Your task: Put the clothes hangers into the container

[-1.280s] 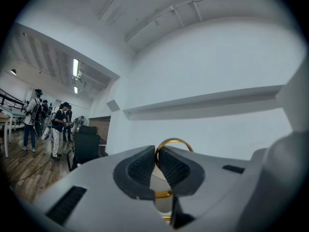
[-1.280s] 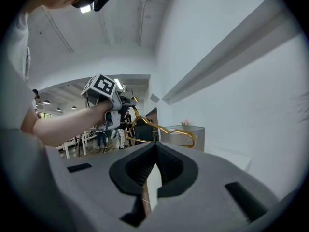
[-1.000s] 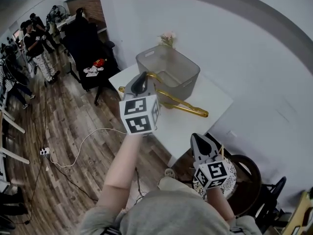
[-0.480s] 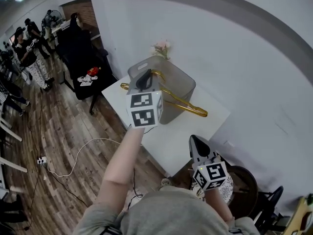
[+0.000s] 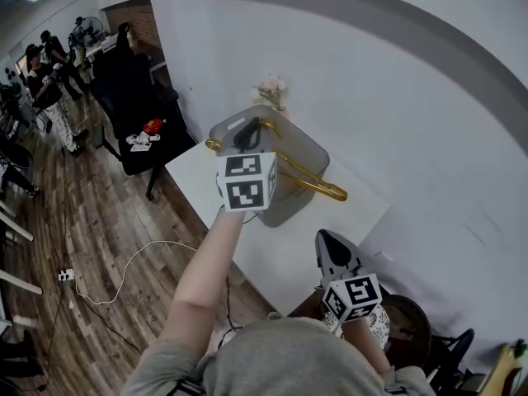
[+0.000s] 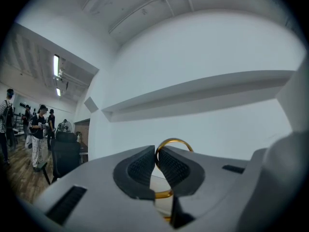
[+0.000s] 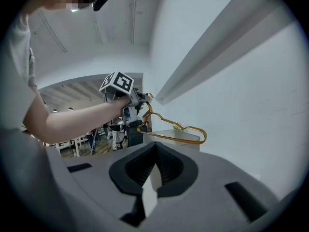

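Glossy golden metal hanger (image 5: 313, 181), translucent matt plastic container (image 5: 309, 147).

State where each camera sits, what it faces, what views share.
Head view: on the head, looking down at table, container; shows left forearm, left gripper, right gripper.
Left gripper view: on it, facing the wall; jaws shut on the gold hanger hook.
Right gripper view: on it, facing the container; jaws shut, empty; left forearm shows.
Shared: the hanger, in all three.
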Demonstrator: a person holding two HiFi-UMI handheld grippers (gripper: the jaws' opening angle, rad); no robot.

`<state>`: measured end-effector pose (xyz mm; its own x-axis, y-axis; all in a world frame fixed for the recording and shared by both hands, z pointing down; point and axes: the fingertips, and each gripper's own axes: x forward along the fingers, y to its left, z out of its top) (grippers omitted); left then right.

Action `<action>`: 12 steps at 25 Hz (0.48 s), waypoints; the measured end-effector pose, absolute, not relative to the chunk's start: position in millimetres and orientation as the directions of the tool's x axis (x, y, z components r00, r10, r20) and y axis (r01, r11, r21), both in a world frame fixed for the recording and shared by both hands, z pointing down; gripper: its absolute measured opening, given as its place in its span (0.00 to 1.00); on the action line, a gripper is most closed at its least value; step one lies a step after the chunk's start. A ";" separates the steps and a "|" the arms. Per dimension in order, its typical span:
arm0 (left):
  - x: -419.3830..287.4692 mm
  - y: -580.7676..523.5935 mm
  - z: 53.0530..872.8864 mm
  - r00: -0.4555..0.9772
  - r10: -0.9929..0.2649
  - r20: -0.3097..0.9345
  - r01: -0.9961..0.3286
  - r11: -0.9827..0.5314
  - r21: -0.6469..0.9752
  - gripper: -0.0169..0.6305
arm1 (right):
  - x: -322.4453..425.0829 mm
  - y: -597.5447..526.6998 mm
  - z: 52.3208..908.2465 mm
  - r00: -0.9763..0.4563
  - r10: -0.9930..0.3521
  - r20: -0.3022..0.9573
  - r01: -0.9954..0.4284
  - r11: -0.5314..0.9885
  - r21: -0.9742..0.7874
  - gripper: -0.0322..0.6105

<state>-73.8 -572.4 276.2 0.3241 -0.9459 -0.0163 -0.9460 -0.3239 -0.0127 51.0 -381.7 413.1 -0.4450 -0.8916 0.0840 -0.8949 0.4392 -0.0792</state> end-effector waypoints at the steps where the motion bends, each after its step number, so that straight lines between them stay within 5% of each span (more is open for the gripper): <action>1: -73.1 -576.8 277.5 0.325 -0.946 -0.014 -0.946 -0.325 -0.012 0.06 | 51.5 -385.9 414.0 -0.446 -0.891 0.085 -0.895 0.440 -0.080 0.05; 12: -62.1 -611.0 290.9 0.346 -0.938 0.002 -0.938 -0.346 0.003 0.06 | 59.9 -416.4 420.9 -0.440 -0.893 0.090 -0.897 0.433 -0.090 0.05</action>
